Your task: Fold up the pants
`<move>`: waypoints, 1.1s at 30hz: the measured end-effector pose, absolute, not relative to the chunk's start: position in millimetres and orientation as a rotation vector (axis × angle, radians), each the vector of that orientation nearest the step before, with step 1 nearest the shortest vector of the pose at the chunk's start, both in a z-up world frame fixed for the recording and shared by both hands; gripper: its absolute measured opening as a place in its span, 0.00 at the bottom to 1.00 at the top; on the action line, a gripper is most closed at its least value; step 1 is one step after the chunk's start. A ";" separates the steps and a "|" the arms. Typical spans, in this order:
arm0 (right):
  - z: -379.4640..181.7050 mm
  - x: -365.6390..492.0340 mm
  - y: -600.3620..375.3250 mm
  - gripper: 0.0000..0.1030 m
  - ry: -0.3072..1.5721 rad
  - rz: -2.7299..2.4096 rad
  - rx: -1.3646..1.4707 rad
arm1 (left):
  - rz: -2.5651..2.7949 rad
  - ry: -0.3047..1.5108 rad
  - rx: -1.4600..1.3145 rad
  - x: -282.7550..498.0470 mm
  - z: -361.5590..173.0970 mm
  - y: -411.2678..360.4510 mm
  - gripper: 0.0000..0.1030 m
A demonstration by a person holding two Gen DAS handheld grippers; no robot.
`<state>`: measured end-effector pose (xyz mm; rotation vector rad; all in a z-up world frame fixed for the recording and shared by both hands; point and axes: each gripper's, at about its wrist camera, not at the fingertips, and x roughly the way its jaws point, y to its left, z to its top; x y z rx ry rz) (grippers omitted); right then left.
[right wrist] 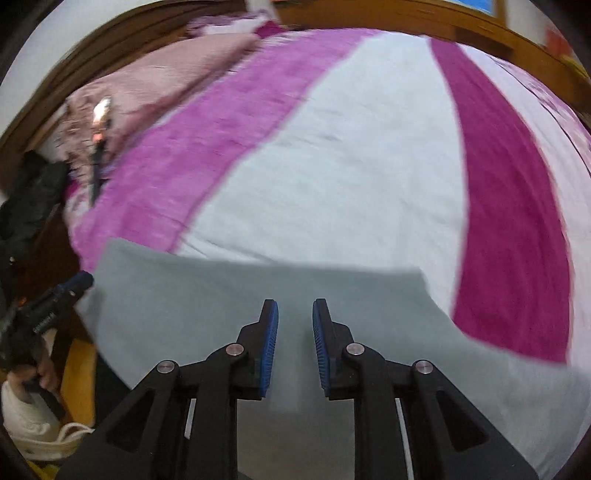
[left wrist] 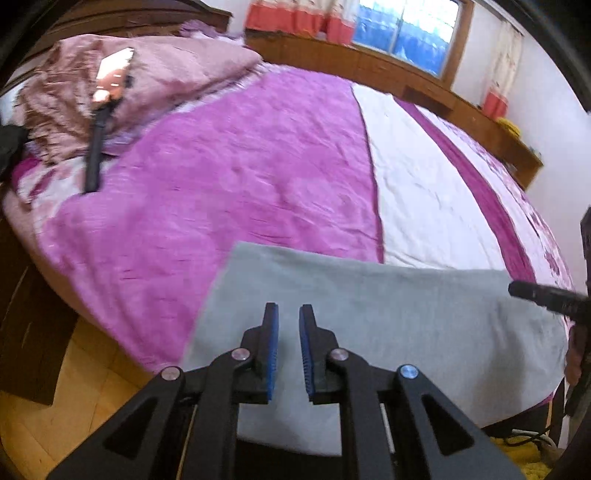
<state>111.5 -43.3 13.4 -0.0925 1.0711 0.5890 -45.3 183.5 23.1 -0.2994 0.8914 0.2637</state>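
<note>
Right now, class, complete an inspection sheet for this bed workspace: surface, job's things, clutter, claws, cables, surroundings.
Surface: bed cover with pink, white and magenta stripes.
Job's things: grey folded fabric pants, flat at the near edge.
Clutter: black-handled stick on crumpled mauve bedding.
Claws: left claw and right claw slightly apart, holding nothing.
Cables: dark cable on the floor.
Surroundings: wooden ledge, window.

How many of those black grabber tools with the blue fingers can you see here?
2. The left gripper hangs over the grey pants near their left edge; the right gripper hangs over them further right. Both stand slightly open, holding nothing.
</note>
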 end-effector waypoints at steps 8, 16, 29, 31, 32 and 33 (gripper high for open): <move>-37.7 126.7 -73.1 0.12 1.088 0.461 0.011 | 0.290 0.980 -0.255 -22.4 -12.6 171.6 0.13; -37.5 122.9 -76.0 0.13 1.049 0.489 0.024 | 0.318 0.984 -0.271 -19.4 -12.2 172.5 0.13; 4.1 73.7 -137.8 0.29 1.013 0.451 0.109 | 0.308 1.005 -0.266 -32.6 7.5 158.1 0.27; 5.5 63.8 -154.7 0.29 1.025 0.419 0.135 | 0.304 0.989 -0.274 -38.4 12.1 156.9 0.27; 6.3 59.9 -161.5 0.29 1.026 0.407 0.147 | 0.302 0.983 -0.277 -40.7 13.6 155.8 0.27; 7.5 54.9 -170.0 0.29 1.024 0.394 0.161 | 0.298 0.977 -0.280 -44.1 15.1 155.2 0.27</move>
